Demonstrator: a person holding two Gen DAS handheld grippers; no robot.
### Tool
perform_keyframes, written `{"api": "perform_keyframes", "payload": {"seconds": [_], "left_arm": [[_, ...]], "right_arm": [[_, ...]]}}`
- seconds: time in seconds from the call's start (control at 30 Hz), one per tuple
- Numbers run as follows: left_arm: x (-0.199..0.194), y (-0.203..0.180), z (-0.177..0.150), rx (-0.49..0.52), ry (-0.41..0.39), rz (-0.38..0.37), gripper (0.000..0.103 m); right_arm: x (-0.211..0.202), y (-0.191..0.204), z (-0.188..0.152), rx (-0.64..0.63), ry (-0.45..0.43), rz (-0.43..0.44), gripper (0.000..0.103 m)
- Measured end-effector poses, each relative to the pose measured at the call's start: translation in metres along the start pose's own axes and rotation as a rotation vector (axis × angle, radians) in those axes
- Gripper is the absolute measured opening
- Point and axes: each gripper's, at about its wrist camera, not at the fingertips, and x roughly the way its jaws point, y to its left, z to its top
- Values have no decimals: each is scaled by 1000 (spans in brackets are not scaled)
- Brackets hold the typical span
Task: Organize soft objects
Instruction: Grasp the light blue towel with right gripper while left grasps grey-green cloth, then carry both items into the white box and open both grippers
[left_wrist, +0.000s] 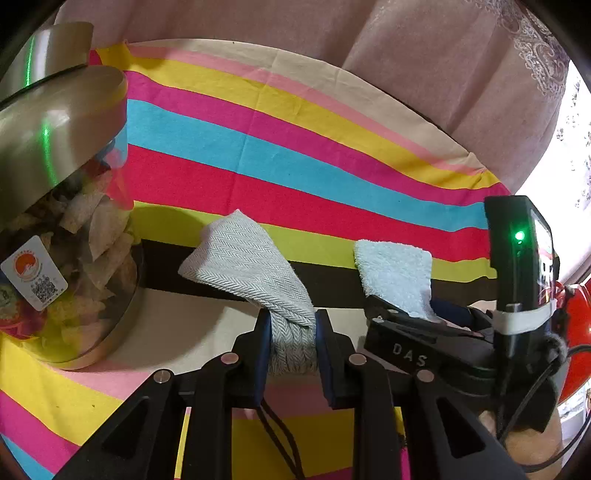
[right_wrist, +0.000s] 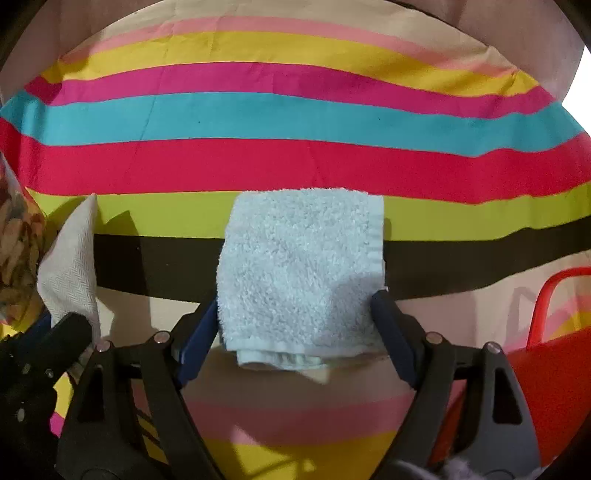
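Note:
A grey-white herringbone cloth (left_wrist: 247, 258) sticks up from my left gripper (left_wrist: 293, 317), which is shut on its bunched lower end just above the striped tablecloth (left_wrist: 295, 162). The same cloth (right_wrist: 70, 273) shows at the left of the right wrist view. A folded light blue terry towel (right_wrist: 301, 273) sits between the blue pads of my right gripper (right_wrist: 295, 302). Both pads press its sides, so the gripper is shut on it with the jaws wide. In the left wrist view that towel (left_wrist: 395, 273) stands up out of the right gripper (left_wrist: 406, 306).
A clear jar with a metal lid (left_wrist: 66, 258), full of chips, stands close on the left. A red basket (right_wrist: 546, 369) is at the right edge. Pinkish fabric (left_wrist: 424, 74) rises behind the table's far edge. A person's hand holds the right gripper.

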Motion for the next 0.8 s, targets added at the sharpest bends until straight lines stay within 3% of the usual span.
{"api": "perform_keyframes", "payload": {"seconds": [0.07, 0.1, 0.17, 0.33, 0.8], "left_arm": [[-2, 0, -1, 0, -2, -3, 24], [-4, 0, -1, 1, -5, -5, 24], [-6, -1, -1, 4, -10, -12, 24], [-17, -2, -4, 12, -26, -23, 24], [-71, -25, -11, 81, -85, 20, 24]], "right_arm": [[-5, 1, -2, -19, -23, -6, 49], [-7, 1, -2, -22, -27, 10, 43], [-13, 1, -3, -25, -41, 22, 20], [-24, 1, -10, -36, -63, 52, 15], [-95, -7, -45, -43, -139, 90, 14]]}}
